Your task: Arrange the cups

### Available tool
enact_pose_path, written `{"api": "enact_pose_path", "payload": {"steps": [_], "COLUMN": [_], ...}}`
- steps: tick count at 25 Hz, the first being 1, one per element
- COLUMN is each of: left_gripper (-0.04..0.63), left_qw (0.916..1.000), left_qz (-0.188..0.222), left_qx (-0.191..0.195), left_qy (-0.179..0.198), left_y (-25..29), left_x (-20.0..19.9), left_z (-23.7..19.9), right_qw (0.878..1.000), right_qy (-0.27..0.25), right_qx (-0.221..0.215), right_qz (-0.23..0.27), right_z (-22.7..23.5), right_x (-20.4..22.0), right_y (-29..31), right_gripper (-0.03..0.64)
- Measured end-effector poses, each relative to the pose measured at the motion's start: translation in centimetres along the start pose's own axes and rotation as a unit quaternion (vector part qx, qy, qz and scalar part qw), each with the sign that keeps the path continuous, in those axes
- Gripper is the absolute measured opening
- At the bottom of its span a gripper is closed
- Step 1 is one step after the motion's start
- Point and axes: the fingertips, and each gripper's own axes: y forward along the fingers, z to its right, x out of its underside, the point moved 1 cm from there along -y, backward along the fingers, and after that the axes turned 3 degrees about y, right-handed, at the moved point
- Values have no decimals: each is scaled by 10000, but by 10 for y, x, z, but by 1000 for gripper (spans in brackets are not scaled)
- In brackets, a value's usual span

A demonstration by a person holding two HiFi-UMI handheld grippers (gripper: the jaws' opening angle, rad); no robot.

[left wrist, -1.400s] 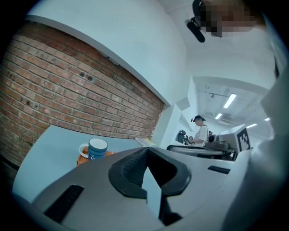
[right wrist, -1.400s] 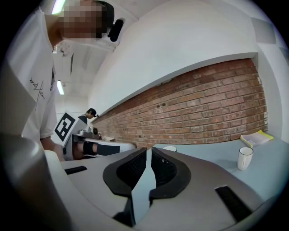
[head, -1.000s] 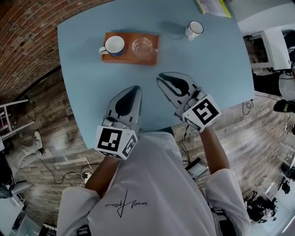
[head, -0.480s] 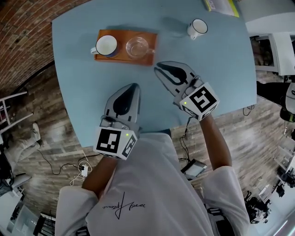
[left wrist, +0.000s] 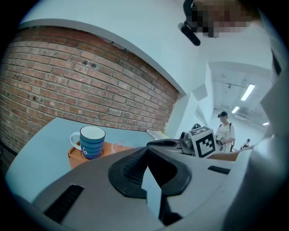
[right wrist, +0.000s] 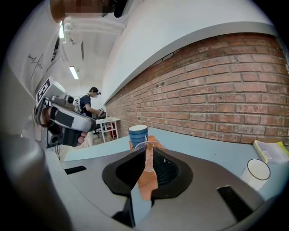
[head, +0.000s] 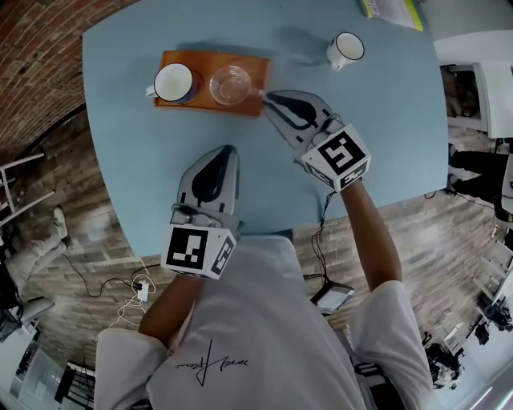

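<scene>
An orange tray (head: pixel 248 102) lies at the far left of the blue table (head: pixel 377 120). On it stand a blue mug (head: pixel 173 82) with a white inside and a clear glass cup (head: pixel 229 84). A white mug (head: pixel 345 50) stands alone at the far right. My right gripper (head: pixel 268 97) is shut and empty, its tips just off the tray's right end. In the right gripper view the tray (right wrist: pixel 157 142), the glass (right wrist: pixel 145 145) and the blue mug (right wrist: pixel 137 134) line up straight ahead of the tips. My left gripper (head: pixel 227 150), shut and empty, hovers nearer me, apart from the tray.
A yellow-green book (head: pixel 390 10) lies at the table's far right corner. The table's near edge runs under my wrists, with wooden floor and cables below. A brick wall curves behind the table. A person (left wrist: pixel 224 131) stands far off in the room.
My right gripper has moved forward and left, from mid-table to the tray's right end. The left gripper has crept a little forward.
</scene>
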Motion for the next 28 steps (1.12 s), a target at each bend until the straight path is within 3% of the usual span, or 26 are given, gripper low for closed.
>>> {"api": "enact_pose_path", "payload": {"steps": [4,10,28], "left_gripper": [9,9,9], "left_qw": [10000,9998,9989], "left_qz": [-77,-183,-413], "left_qx": [-1,-34,-197], "left_qy": [2,-47,-138], "left_y": [3,3,17], "left_x": [3,8,20], "left_z": [-2,-4,-20], "right_qw": [9995,9969,9834], "right_qy": [-188,-454,-1191], "right_qx": [-132,-338,-984], "right_qz": [-200,-549,-949], "right_z": [8,12,11], "right_x": [11,32,54], "right_y": [13,27,53], "right_gripper": [70,72,72]}}
